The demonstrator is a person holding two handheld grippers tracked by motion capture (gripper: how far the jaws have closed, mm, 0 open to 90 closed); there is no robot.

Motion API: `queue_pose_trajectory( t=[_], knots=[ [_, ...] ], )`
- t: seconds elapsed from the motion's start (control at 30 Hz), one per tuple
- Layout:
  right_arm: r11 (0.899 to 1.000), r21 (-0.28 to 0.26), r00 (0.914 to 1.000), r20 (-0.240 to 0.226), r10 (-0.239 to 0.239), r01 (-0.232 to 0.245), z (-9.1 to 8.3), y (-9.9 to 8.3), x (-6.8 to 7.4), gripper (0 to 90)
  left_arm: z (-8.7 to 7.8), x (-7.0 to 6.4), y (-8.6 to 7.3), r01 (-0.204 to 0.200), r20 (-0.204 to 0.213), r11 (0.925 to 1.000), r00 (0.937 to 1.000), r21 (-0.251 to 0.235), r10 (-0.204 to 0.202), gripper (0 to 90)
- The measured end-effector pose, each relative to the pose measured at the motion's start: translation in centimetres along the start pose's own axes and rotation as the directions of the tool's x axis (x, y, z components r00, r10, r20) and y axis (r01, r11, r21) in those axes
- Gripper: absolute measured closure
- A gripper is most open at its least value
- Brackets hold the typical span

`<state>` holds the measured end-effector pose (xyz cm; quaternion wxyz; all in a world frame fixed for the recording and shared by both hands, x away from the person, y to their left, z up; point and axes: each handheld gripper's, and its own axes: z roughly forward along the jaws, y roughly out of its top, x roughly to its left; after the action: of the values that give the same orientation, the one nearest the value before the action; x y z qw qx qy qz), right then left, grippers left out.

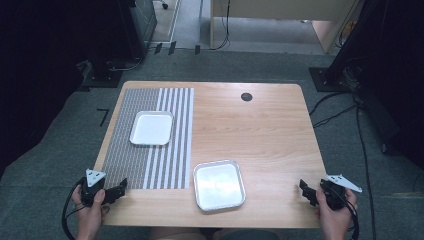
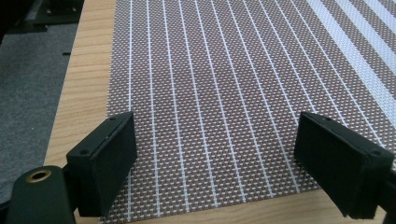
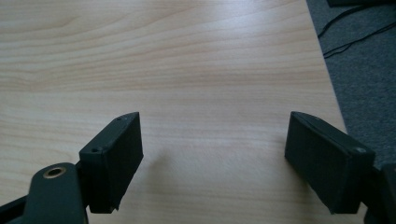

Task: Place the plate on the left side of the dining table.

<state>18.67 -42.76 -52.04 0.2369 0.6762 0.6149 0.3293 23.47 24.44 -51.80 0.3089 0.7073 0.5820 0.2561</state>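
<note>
The left tongs (image 1: pixel 117 190) sit low at the near left corner of the bench (image 1: pixel 270 130), held in the person's left hand (image 1: pixel 90 205), and their jaws stand wide apart with nothing between them. In the left gripper view the left tongs (image 2: pixel 215 158) hang over the near edge of the mat (image 2: pixel 210 84), a brown woven sheet crossed by thin white lines, with broader white stripes towards its right side. A strip of bare wood shows just under the jaws and along the mat's left edge.

The right tongs (image 1: pixel 306 192) are at the near right corner, held in the right hand (image 1: pixel 334 212), and their jaws are likewise spread wide and empty. In the right gripper view the right tongs (image 3: pixel 212 158) hover over plain wood, close to the bench's right edge, with grey carpet (image 3: pixel 364 70) beyond it.

Between the two tongs, near the front edge, lies a metal tray (image 1: pixel 219 185), square with rounded corners, empty, just off the mat's right edge and well apart from both tongs. It is nearer to the left tongs than to the right ones. Farther back, on the mat (image 1: pixel 150 165), rests a white plate (image 1: pixel 151 128), also square and empty, well apart from the tray. A small dark round grommet (image 1: pixel 246 97) sits in the wood near the far edge. Cables trail across the carpet to the right of the bench.
</note>
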Motion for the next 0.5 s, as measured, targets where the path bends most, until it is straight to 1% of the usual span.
queue_pose_trajectory(
  t=[0.13, 0.23, 0.33, 0.4, 0.5],
  knots=[
    [1.0, -0.014, 0.9999, 0.002, -0.015, 0.015, -0.4, -0.6, -0.1, 18.9, 0.0, 0.0, 0.0, 0.001, 0.001, 1.0, 1.0, 0.001, -0.001, 13.3],
    [0.998, -0.026, 0.9978, 0.018, -0.063, 0.064, -0.4, -1.0, 0.1, 18.7, 0.0, 0.1, 0.0, 0.0, 0.014, 1.0, 0.9999, 0.004, 0.0, 11.6],
    [0.996, -0.025, 0.9951, 0.041, -0.09, 0.091, -0.3, -1.1, 0.4, 18.7, 0.2, -0.1, 0.2, 0.005, -0.001, 1.0, 1.0, 0.008, -0.005, 10.4],
    [0.993, -0.016, 0.9918, 0.061, -0.112, 0.113, -0.2, -1.2, 0.7, 18.0, 0.2, -0.1, 0.2, 0.006, -0.003, 0.9999, 1.0, 0.009, -0.006, 10.0],
    [0.994, -0.023, 0.9921, 0.063, -0.109, 0.111, -0.2, -1.3, 0.7, 17.8, 0.3, 0.0, 0.2, 0.003, 0.0, 1.0, 1.0, 0.009, -0.003, 9.9]
  ],
)
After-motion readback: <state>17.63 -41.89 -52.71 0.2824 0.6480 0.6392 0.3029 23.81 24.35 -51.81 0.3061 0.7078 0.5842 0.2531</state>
